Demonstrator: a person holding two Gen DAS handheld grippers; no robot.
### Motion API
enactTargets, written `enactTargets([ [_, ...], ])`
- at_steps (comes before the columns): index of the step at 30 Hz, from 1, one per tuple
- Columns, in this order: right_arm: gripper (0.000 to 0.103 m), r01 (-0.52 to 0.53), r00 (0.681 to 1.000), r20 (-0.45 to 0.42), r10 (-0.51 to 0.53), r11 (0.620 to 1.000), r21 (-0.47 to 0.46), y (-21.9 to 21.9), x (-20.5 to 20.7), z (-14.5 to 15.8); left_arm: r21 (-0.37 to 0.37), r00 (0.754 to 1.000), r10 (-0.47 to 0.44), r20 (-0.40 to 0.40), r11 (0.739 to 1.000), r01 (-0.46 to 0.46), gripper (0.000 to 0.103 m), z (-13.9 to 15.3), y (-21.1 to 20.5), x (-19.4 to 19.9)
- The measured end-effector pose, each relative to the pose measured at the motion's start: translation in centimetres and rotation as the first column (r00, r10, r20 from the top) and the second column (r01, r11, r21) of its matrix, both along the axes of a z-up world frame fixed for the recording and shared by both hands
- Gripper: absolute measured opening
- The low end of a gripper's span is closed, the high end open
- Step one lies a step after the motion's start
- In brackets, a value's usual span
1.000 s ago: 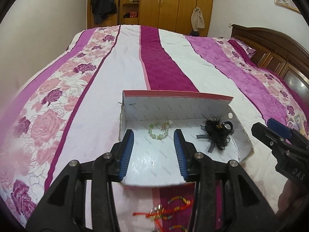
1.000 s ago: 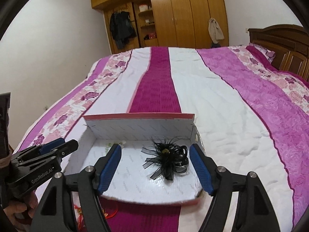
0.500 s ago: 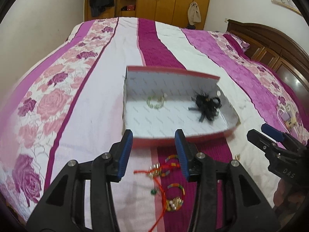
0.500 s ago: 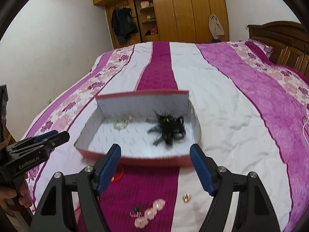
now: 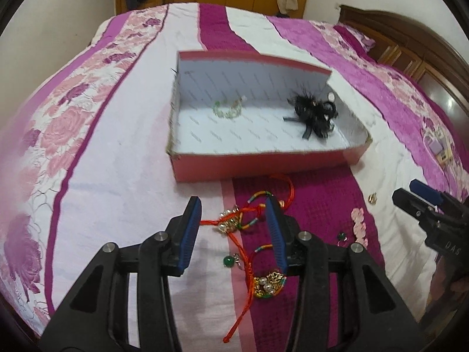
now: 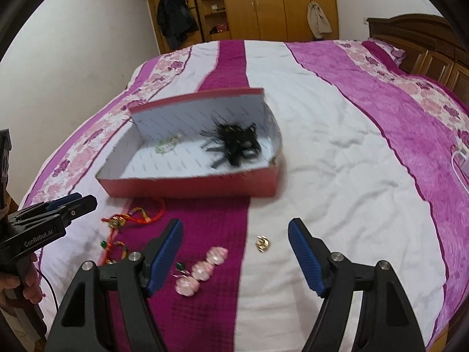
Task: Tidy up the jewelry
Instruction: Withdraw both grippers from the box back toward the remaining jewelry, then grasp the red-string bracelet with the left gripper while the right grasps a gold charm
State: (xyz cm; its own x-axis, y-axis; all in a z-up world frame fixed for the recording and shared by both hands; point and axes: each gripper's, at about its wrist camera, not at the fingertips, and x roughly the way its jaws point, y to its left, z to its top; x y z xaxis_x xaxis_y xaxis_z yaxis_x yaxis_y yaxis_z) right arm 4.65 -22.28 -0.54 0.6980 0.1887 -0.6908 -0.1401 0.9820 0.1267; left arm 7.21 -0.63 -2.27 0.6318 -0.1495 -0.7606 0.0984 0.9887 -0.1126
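My left claw [image 5: 233,228], released, hangs directly over the red cord bracelets [image 5: 243,220]; their tangle runs lengthwise between my fingers.

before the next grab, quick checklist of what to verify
1. Left gripper jaws open and empty: ok.
2. Right gripper jaws open and empty: ok.
3. Red box open on the bed, floor free near its front wall: ok; only the black feather hair clip and green bead bracelet lie inside.
4. Red cord bracelets free to lift singly: not ok, cords tangled together.
5. Pink flower clip reachable by the right jaws: ok, lies apart on the magenta stripe.
6. Small gold piece type: cannot tell, too small.
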Motion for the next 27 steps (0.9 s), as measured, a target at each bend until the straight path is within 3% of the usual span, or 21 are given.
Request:
enactTargets([
  [12, 0.076, 0.057, 0.996, -0.068, -0.056, 0.998, 0.012, -2.8, 0.5, -2.7, 0.105, 0.996, -0.071, -0.046, 0.992, 0.075, 0.034, -2.6, -2.5, 1.4],
  [13, 0.076, 0.06, 0.996, -0.074, -0.059, 0.998, 0.014, -3.0, 0.6, -2.9, 0.118, 0.996, -0.074, -0.042, 0.99, 0.078, 0.027, -2.8, -2.7, 1.5],
  [14, 0.076, 0.064, 0.995, -0.077, -0.062, 0.998, 0.017, -3.1, 0.7, -3.0, 0.126, 0.996, -0.076, -0.041, 0.989, 0.081, 0.01, -2.9, -2.7, 1.6],
  [15, 0.076, 0.069, 0.995, -0.08, -0.067, 0.997, 0.019, -3.2, 0.7, -3.2, 0.125, 0.996, -0.078, -0.046, 0.989, 0.083, 0.0, -3.1, -2.7, 1.7],
  [23, 0.075, 0.072, 0.992, -0.106, -0.067, 0.996, 0.046, -3.6, 1.3, -4.4, 0.018, 0.997, -0.075, -0.002, 0.997, 0.075, 0.0, -1.4, -1.5, 1.2],
  [27, 0.069, 0.052, 0.993, -0.112, -0.047, 0.998, 0.047, -3.0, 1.7, -4.8, -0.043, 0.998, -0.061, 0.03, 0.997, 0.063, 0.0, 0.0, -0.6, 0.7],
])
